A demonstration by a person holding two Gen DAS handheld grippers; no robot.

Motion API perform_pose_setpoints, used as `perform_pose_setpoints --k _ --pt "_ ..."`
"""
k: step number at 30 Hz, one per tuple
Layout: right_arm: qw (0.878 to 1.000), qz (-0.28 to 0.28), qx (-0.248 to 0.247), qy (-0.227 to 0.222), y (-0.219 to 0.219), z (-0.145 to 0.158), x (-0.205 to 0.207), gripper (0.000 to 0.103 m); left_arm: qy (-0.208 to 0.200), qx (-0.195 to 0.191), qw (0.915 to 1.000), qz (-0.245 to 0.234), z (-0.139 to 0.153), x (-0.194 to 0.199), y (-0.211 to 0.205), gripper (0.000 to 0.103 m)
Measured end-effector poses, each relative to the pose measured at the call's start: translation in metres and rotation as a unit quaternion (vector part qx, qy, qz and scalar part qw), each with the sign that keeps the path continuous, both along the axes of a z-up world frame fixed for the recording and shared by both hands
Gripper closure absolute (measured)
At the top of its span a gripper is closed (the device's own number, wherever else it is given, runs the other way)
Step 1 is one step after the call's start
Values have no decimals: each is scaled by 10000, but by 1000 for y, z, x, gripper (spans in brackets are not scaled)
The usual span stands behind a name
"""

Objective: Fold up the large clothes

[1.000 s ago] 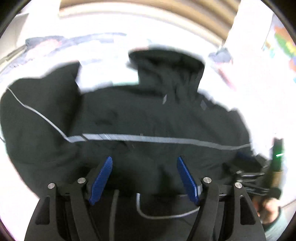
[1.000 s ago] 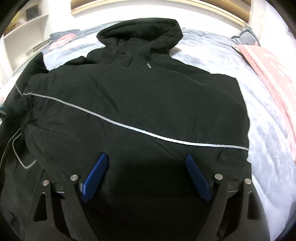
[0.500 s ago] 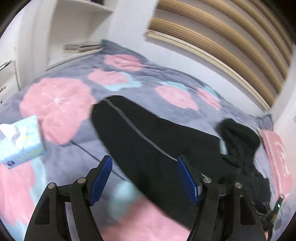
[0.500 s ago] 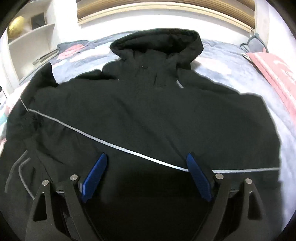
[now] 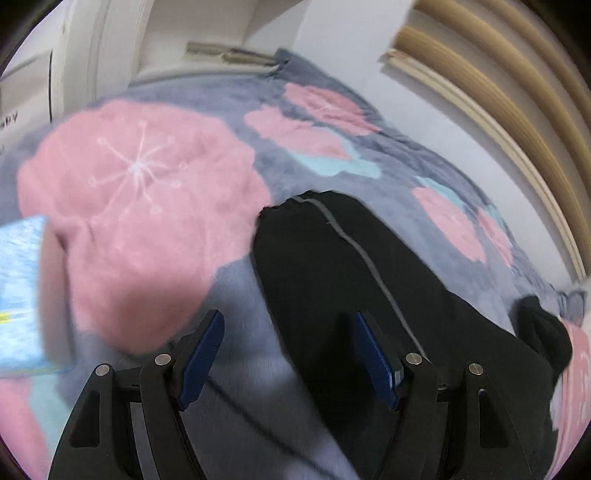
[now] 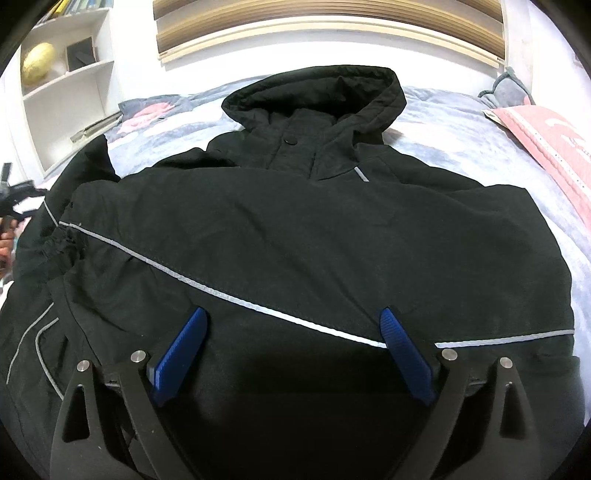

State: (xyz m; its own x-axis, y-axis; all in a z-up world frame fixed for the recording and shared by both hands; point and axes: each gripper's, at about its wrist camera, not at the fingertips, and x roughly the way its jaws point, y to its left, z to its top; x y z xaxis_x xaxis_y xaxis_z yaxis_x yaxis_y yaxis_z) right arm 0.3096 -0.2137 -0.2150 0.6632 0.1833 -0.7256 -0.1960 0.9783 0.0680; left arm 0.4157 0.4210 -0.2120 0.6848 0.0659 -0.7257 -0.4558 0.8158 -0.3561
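Observation:
A black hooded jacket (image 6: pixel 295 229) with a grey reflective stripe lies spread on the bed, hood (image 6: pixel 317 92) toward the headboard. My right gripper (image 6: pixel 295 332) is open and empty, low over the jacket's lower body. In the left wrist view a black sleeve (image 5: pixel 332 258) with the grey stripe stretches out over the flowered blanket (image 5: pixel 140 192). My left gripper (image 5: pixel 291 347) is open and empty, just over the sleeve near its cuff end; its right finger is over the sleeve, its left over the blanket. The left gripper also shows at the far left of the right wrist view (image 6: pixel 11 199).
A light blue packet (image 5: pixel 18 295) lies on the blanket at the left. A pink pillow (image 6: pixel 546 136) sits at the right of the bed. White shelves (image 6: pixel 62 74) stand at the left and a slatted wooden headboard (image 6: pixel 332 22) at the back.
My left gripper has swung off the jacket body to the left sleeve and come closer to it. My right gripper has moved slightly toward the hood. Both stay open.

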Motion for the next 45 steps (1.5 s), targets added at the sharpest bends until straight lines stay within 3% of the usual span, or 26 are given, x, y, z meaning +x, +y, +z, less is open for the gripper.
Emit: perform_pose_setpoints --k 3,6,7,8,9,10,12,15,16,18,21,23,24,25,28,31,34,38,42,45 --pt "10000 39 83 8 -2 -1 1 5 -125 -499 9987 -61 -13 13 5 30" --pt "9999 45 99 7 -2 -2 2 5 -213 -1220 9916 -379 -26 31 10 30" --pt "9999 40 104 7 -3 -2 2 5 -258 -1294 9905 -395 -26 33 10 31" --pt "9999 35 115 6 -3 -2 3 5 -296 -1278 9906 -385 -25 33 8 37" --pt "9999 35 116 3 -3 -2 3 5 -346 -1247 9909 -381 -23 33 7 61" --pt "9999 34 113 2 -3 -3 4 5 -381 -1228 9910 -384 -20 31 5 75" --pt "9999 34 113 2 -3 -2 4 5 -460 -996 9935 -318 -9 21 -2 86" --pt "9999 35 111 2 -3 -2 3 5 -542 17 9983 233 26 -12 -15 87" --pt "9999 35 110 0 -3 -2 4 5 -523 427 9959 598 39 -30 -18 87" --pt "9999 37 108 0 -3 -2 3 5 -385 747 9903 1109 51 -52 -16 87" --pt "10000 33 92 -2 -3 -2 4 5 382 992 9840 1428 39 -54 -14 87" --pt "10000 32 90 -1 -3 -2 4 5 1032 1211 9778 1363 14 -43 -21 87" --pt "10000 34 91 0 -3 -2 3 5 1099 1260 9773 1297 9 -42 -24 87" --pt "10000 36 90 1 -3 -2 3 5 1006 1324 9790 1179 8 -43 -30 87" --pt "10000 37 90 -2 -3 -2 3 5 217 1363 9886 599 33 -58 -53 88" --pt "10000 38 88 -1 -3 -2 3 4 -530 1536 9866 -115 74 -77 -92 88" --pt "10000 34 76 8 -3 -2 3 4 -1079 1680 9756 -913 115 -95 -146 88" --pt "10000 12 27 46 -2 -1 4 4 -1447 1695 9587 -1767 146 -112 -224 88" --pt "9993 -306 -221 60 -4 11 -5 4 -1672 1588 9401 -2511 160 -123 -313 88" --pt "9986 -496 157 -46 -21 37 -27 4 -1708 1440 9273 -3005 159 -127 -369 88"
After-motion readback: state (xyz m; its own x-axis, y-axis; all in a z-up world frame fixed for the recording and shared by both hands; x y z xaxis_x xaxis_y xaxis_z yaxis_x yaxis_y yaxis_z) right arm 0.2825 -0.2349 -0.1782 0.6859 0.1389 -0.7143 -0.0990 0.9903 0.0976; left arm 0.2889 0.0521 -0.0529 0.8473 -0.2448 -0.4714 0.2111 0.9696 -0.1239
